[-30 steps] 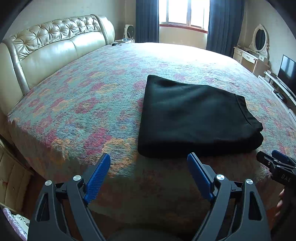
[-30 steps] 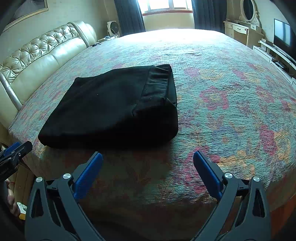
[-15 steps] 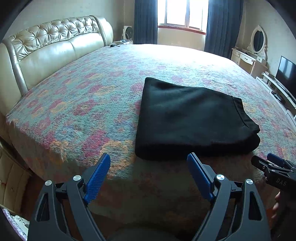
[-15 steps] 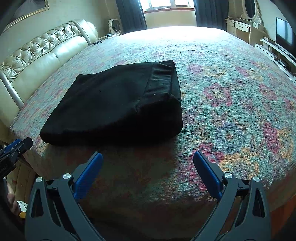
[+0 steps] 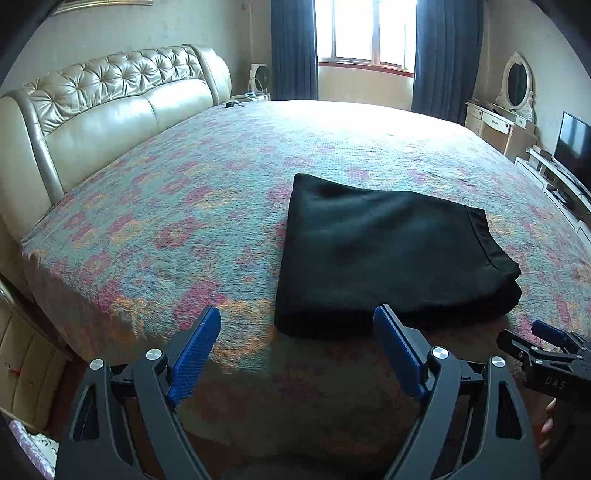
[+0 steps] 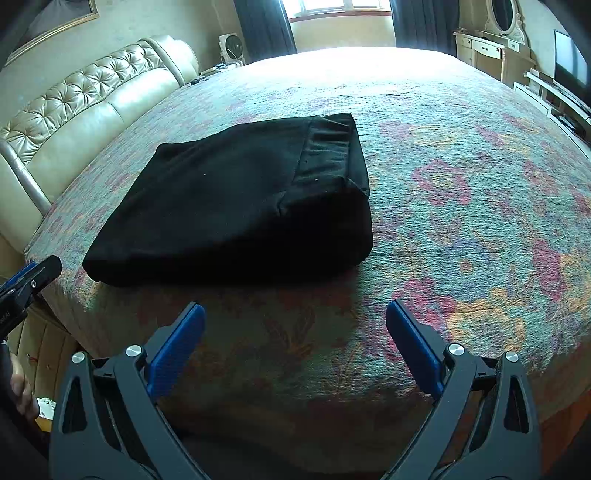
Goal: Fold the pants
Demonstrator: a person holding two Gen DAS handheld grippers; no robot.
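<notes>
Black pants (image 5: 384,254) lie folded into a flat rectangle near the bed's front edge, waistband at the right; they also show in the right wrist view (image 6: 240,206). My left gripper (image 5: 297,326) is open and empty, held off the bed's edge just in front of the pants' near left corner. My right gripper (image 6: 295,321) is open and empty, in front of the pants' near right side, apart from them. The right gripper also shows at the left view's right edge (image 5: 543,350), and the left gripper at the right view's left edge (image 6: 26,284).
The bed (image 5: 184,206) has a floral pink and teal cover and a tufted cream headboard (image 5: 99,103) on the left. A dresser with mirror (image 5: 506,118) and a TV (image 5: 572,147) stand at the right. A window with dark curtains (image 5: 362,33) is beyond.
Both grippers have drawn back and up a little from the bed's edge. The pants lie as before and both grippers stay open.
</notes>
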